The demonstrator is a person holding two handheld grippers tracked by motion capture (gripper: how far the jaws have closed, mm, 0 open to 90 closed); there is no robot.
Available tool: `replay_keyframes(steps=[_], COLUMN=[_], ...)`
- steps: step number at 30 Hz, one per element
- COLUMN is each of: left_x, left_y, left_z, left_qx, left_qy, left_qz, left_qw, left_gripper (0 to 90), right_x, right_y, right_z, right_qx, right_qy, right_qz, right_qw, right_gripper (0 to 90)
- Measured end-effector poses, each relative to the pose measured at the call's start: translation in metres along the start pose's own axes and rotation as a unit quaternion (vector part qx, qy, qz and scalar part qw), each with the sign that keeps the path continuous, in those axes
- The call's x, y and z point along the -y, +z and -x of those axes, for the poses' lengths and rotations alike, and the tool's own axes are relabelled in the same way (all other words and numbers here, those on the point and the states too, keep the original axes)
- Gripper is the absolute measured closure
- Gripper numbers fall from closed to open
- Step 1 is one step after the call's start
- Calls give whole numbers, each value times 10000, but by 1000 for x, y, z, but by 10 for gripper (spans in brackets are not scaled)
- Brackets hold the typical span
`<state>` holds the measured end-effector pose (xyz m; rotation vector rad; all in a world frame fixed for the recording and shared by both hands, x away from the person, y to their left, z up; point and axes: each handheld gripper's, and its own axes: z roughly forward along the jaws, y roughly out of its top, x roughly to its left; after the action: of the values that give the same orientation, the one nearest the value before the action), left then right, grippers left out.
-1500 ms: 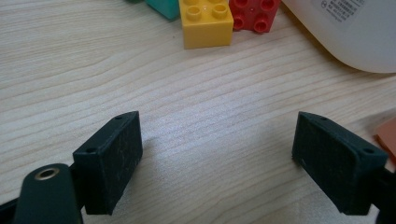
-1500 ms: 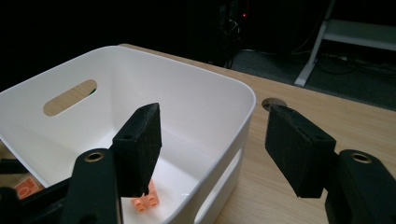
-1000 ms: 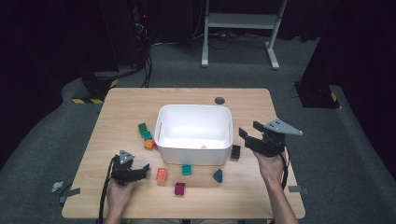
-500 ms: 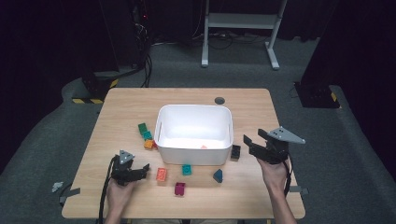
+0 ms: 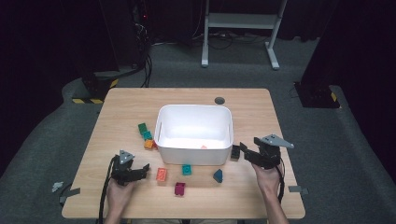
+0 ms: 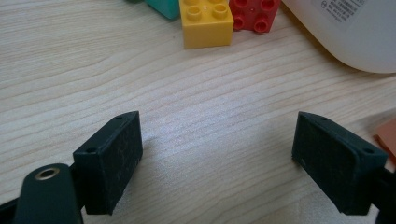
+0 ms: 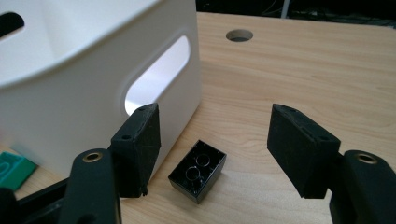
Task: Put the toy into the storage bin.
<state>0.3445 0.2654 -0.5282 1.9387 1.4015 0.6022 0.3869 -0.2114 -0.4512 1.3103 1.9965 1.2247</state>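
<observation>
While the left gripper rested apart on the bench, the right gripper, jaws apart, straddled 1 black brick beside the white bin. Step judged: approach to pick; next, lower and close on the brick.

The right hand-held gripper hangs open over a black brick beside the white bin.

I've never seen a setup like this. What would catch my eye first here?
Most likely the white plastic bin in the middle of the wooden table, with bright toy bricks scattered to its left and front, such as a magenta brick. Next, the two hand-held tools: the right gripper, jaws open, is poised over a small black brick beside the bin's handle slot, while the left gripper rests open at the table's near left.
</observation>
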Motion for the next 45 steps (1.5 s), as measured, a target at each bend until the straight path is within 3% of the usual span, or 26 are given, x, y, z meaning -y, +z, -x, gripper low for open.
replay_keyframes(steps=[21, 45], left_x=[0, 0], left_y=[0, 0], left_z=[0, 0], left_qx=[1, 2], left_qy=[0, -3], left_qz=[0, 1], left_qw=[10000, 10000], left_gripper=[163, 163], right_x=[25, 36], right_y=[46, 70], right_z=[-9, -11], right_qx=[165, 334], right_qy=[-15, 18], right_qz=[-599, -909], right_qw=[9981, 9953], right_gripper=[361, 394])
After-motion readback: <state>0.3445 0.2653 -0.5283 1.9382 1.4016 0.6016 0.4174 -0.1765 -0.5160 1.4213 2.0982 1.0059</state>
